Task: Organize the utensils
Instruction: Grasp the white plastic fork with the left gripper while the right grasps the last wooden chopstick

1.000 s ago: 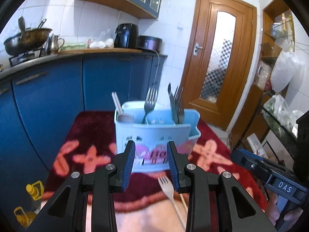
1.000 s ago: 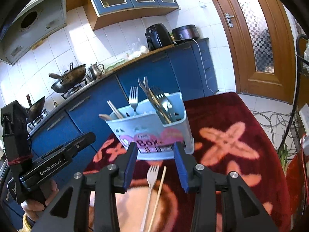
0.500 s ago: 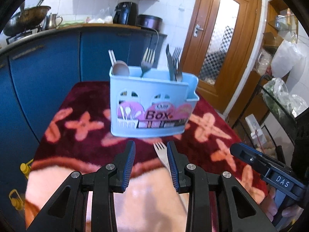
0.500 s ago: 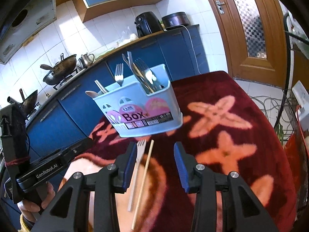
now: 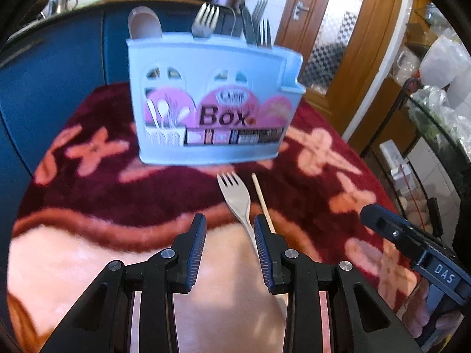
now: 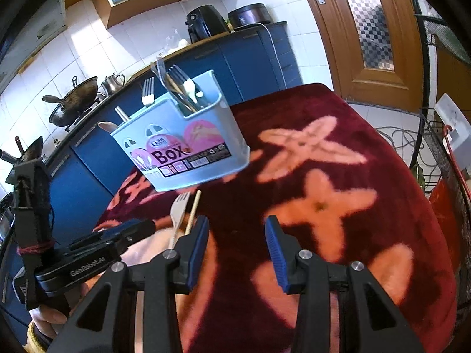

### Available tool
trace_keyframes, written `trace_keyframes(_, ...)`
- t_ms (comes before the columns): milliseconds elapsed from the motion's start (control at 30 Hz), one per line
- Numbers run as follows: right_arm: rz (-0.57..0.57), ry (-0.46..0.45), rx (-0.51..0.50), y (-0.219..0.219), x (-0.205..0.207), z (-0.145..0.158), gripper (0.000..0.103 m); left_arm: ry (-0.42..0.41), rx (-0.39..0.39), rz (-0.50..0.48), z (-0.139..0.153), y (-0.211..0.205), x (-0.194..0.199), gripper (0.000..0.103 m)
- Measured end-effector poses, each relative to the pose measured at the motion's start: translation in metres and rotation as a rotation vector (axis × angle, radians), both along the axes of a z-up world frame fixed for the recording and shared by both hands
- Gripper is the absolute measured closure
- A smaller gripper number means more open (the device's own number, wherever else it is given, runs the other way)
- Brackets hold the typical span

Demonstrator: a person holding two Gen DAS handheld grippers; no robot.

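Jaws of both grippers stand apart, empty; pale fork [image 5: 237, 198] and chopstick [image 5: 263, 198] lie just before the blue caddy [image 5: 212, 103].

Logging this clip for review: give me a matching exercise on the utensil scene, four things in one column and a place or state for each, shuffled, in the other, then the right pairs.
Things:
1. pale fork
2. wooden chopstick
3. light blue caddy
4. left gripper

Places or states:
A. standing upright on the red blanket, holding forks and a spoon
B. lying flat, tines toward the caddy
C. open, with nothing between its fingers
D. lying beside the fork, on the side toward the door

Pairs: 1-B, 2-D, 3-A, 4-C
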State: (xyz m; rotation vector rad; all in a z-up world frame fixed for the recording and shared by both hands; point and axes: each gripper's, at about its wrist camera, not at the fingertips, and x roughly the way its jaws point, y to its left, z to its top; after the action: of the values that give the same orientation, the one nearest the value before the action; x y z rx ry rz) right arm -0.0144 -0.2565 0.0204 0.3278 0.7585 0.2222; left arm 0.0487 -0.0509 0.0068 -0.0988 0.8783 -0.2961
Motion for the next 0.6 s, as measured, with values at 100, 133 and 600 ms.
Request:
trace_keyframes(100,-0.001,0.006,0.001,-0.003,0.0,-0.003,0.06,0.042,-0.006,-0.009,-0.01,-0.005,0.005,0.069)
trace_keyframes(133,-0.002,0.009,0.001,-0.004,0.001,-0.005,0.06,0.052,-0.012,-0.012,-0.012,-0.006,0.007,0.069)
trace_keyframes(600,0.001,0.056,0.043,-0.011,0.009,-0.025,0.06,0.101,0.003,-0.033,-0.028,-0.019,0.029,0.07)
